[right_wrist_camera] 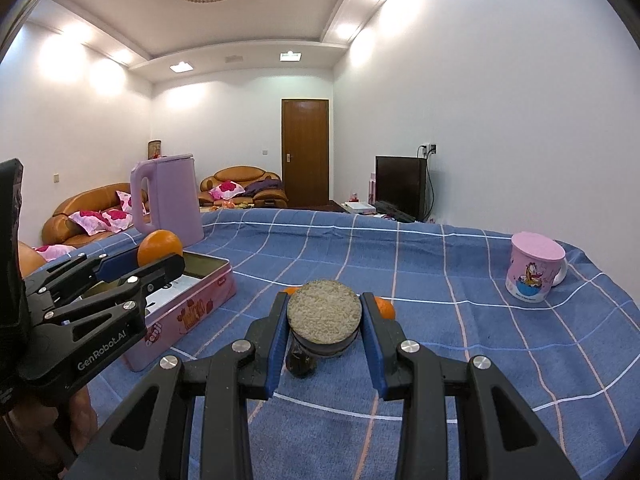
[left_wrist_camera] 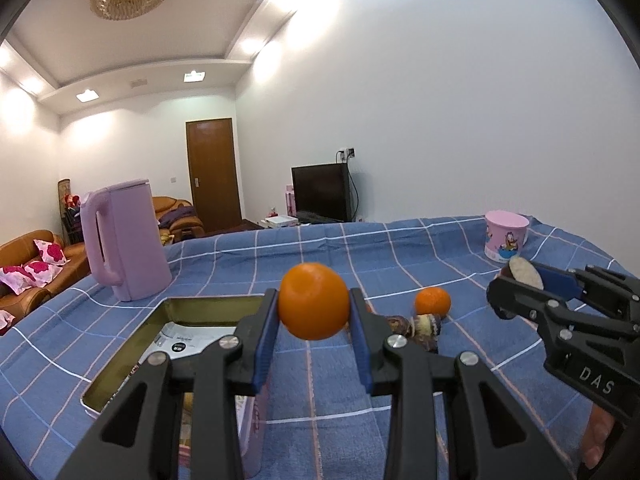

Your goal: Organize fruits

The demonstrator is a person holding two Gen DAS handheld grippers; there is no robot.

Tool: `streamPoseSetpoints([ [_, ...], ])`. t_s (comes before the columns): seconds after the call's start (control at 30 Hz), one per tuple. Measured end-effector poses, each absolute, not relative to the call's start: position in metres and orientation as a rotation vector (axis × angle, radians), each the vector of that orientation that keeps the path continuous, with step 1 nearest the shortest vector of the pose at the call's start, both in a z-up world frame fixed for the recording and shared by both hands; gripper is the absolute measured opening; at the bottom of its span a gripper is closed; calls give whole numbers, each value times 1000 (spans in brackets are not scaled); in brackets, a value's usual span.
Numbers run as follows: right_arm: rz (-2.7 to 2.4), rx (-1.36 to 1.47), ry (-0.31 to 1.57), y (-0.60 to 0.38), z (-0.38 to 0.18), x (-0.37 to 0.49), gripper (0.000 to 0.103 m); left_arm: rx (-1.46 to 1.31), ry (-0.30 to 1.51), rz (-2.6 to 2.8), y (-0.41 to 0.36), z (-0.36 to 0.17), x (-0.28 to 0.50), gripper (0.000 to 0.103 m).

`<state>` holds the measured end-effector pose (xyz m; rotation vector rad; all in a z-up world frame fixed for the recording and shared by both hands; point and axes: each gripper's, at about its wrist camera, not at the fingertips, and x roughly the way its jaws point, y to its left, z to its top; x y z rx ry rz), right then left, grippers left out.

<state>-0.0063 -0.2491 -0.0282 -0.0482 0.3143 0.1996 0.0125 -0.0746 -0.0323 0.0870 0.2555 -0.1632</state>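
Note:
In the left wrist view my left gripper is shut on an orange, held above the right edge of an open pink tin. A second orange lies on the blue checked cloth beyond, with dark wrinkled pieces beside it. In the right wrist view my right gripper is shut on a round dark-skinned piece with a pale grainy flat face, lifted over the cloth. The left gripper and its orange hang over the tin. The right gripper shows at right.
A lilac kettle stands behind the tin at the left. A pink cartoon mug with a lid sits at the far right of the table. The tin holds printed paper. A sofa, a door and a television stand beyond the table.

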Motion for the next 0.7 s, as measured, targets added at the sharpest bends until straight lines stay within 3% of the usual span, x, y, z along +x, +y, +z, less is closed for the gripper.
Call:
streamPoseSetpoints([
  [0.7, 226, -83, 338, -226, -28, 8, 36, 57, 312, -102, -46, -30, 27, 36],
])
